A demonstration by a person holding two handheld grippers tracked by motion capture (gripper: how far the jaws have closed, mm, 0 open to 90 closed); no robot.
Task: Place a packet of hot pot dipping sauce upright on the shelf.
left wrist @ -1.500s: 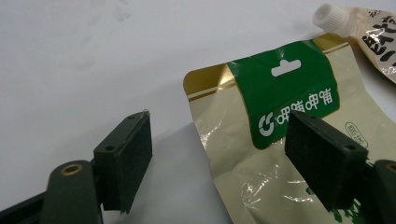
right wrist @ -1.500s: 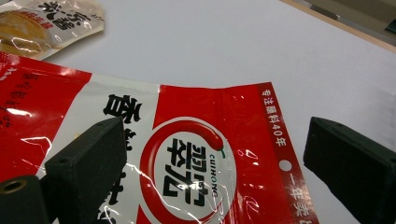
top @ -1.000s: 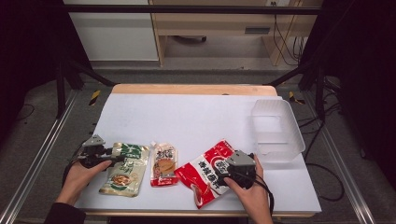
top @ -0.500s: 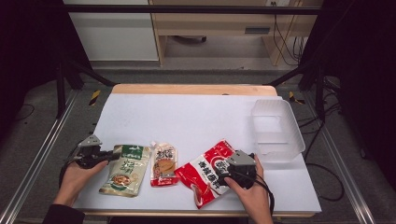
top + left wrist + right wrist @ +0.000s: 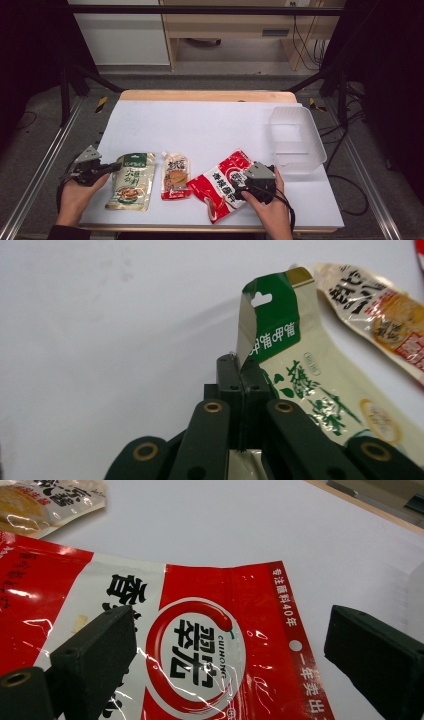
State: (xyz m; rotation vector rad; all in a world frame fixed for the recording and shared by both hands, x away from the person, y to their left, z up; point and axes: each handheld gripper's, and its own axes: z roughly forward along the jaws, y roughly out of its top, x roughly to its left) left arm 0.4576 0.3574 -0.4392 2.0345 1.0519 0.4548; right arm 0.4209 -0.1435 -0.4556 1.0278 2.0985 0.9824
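A green-and-cream pouch (image 5: 132,182) lies at the front left of the white table (image 5: 210,125). My left gripper (image 5: 115,166) is shut on that pouch's upper left edge; its jaws have just been closing with the edge between them. In the left gripper view the pads (image 5: 241,365) pinch the bent-up green corner of the pouch (image 5: 310,385). A red pouch (image 5: 220,185) lies front right. My right gripper (image 5: 239,187) stands open over it, its jaws wide apart on either side of the printed red pouch (image 5: 200,645), not pressing it.
A small orange-and-cream pouch (image 5: 176,176) lies between the two others, also seen as the orange pouch (image 5: 385,325) beside the green one. A clear plastic container (image 5: 295,140) stands at the table's right edge. Metal rails run along both sides.
The left gripper's jaws have closed on the green pouch's edge, and the hand has shifted slightly left and risen, bending that corner up. The right hand has kept still.
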